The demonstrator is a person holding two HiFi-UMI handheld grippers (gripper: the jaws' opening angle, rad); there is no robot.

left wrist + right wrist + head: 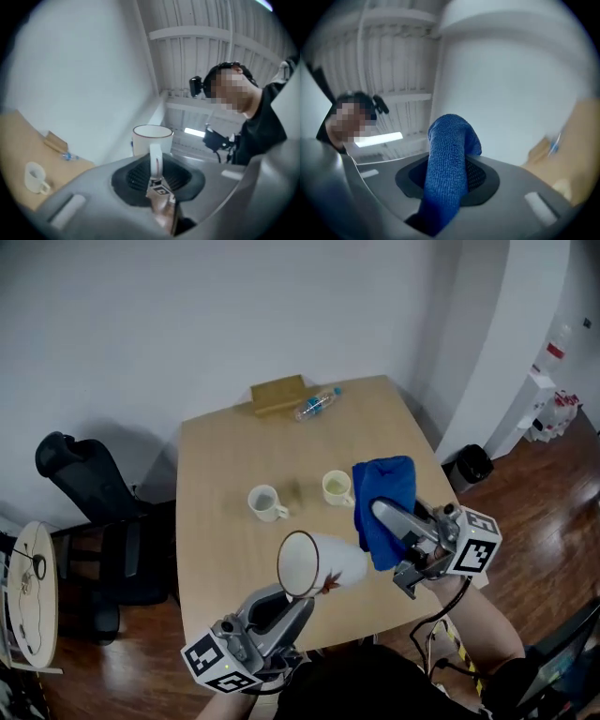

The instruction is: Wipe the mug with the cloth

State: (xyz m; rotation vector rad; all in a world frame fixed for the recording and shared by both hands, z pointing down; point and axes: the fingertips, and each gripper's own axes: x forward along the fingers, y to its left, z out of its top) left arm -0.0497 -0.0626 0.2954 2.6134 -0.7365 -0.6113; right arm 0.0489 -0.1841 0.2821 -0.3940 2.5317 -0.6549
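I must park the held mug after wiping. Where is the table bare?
Bare: the table left of the white mug, and the band from that mug and the cream mug back to the bottle and wooden block. Crowded: round both mugs. The blue cloth hides the right side.

Left hand-held gripper (296,602), right hand-held gripper (381,513): both gripping.

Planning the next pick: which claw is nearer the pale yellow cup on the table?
Right. The right claw, holding the blue cloth, is just right of the cup; the left claw, gripping the white mug, is farther back.
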